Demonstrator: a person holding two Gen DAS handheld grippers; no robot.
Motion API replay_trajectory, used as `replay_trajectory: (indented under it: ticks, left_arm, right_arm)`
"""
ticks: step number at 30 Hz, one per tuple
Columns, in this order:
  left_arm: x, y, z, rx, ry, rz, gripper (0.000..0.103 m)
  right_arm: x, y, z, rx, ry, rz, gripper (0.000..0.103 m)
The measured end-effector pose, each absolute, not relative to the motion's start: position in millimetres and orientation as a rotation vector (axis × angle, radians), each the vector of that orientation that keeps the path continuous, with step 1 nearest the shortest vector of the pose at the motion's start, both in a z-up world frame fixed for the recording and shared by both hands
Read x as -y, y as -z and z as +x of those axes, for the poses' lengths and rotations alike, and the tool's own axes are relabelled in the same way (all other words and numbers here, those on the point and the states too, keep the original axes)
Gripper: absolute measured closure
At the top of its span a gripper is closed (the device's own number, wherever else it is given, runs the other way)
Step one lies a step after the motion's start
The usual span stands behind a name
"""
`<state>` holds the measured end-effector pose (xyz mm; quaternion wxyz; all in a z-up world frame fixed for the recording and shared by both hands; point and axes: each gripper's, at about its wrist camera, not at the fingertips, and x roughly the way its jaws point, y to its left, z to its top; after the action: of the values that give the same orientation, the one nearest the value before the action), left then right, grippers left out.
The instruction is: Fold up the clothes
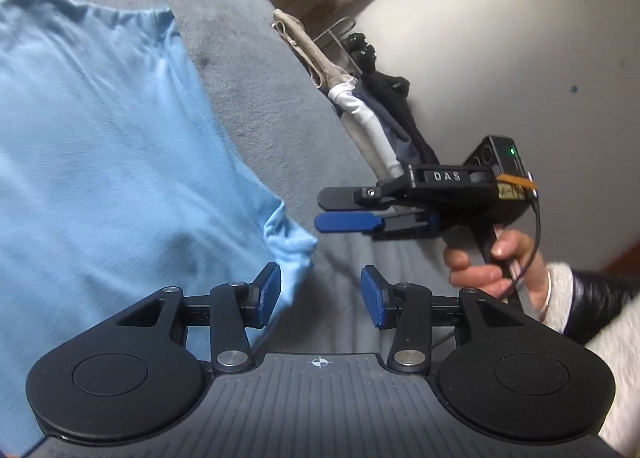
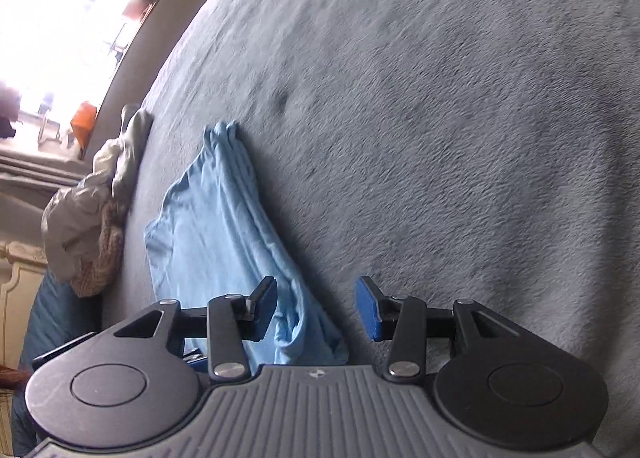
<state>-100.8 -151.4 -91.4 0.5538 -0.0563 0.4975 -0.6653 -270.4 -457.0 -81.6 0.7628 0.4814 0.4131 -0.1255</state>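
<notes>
Shirt, light blue, lies flat on the grey blanket, a bunched corner pointing toward the grippers. Left gripper hovers over that corner, pads parted, nothing between them. Right gripper, held in a hand, sits just beside the corner, jaws apart and empty; from its own camera the cloth shows below the gap. Clothes pile rests at the blanket's edge.

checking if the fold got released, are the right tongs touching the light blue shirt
Apart. The left wrist view shows the right tongs side-on with open jaws, empty, and grey blanket visible between their tips and the light blue shirt corner.
</notes>
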Motion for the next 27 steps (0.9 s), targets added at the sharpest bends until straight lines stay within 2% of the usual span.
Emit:
replay_trajectory:
  ticks: [4,8,13,20,24,27]
  left_arm:
    - [113.9,82.9,-105.3,-1.105,1.514,-0.011,0.059]
    - [90.4,81.9,-114.7,-1.054,1.454,0.072,0.059]
    - [63.3,79.6,-133.6,-0.913,1.438,0.214,0.059]
    - [65.5,81.9,-158.9,-0.722,1.441,0.375,0.061]
    - [69.6,87.0,-163.2,-0.667,1.420,0.448,0.070]
    - [70.3,88.1,-163.3,-0.658,1.416,0.464,0.072]
  right_arm:
    - [433.4,63.5,-271.6,-0.886,0.294,0.872,0.057]
    - [394.4,39.6,-250.5,-0.913,0.186,0.543,0.057]
    - [357.3,29.7,-235.4,-0.942,0.095,0.252,0.062]
    - [346.8,32.7,-241.1,-0.986,0.084,0.143,0.064]
    - [344.4,36.6,-241.5,-0.998,0.080,0.122,0.066]
    - [338.6,39.7,-241.3,-1.014,0.060,0.075,0.067]
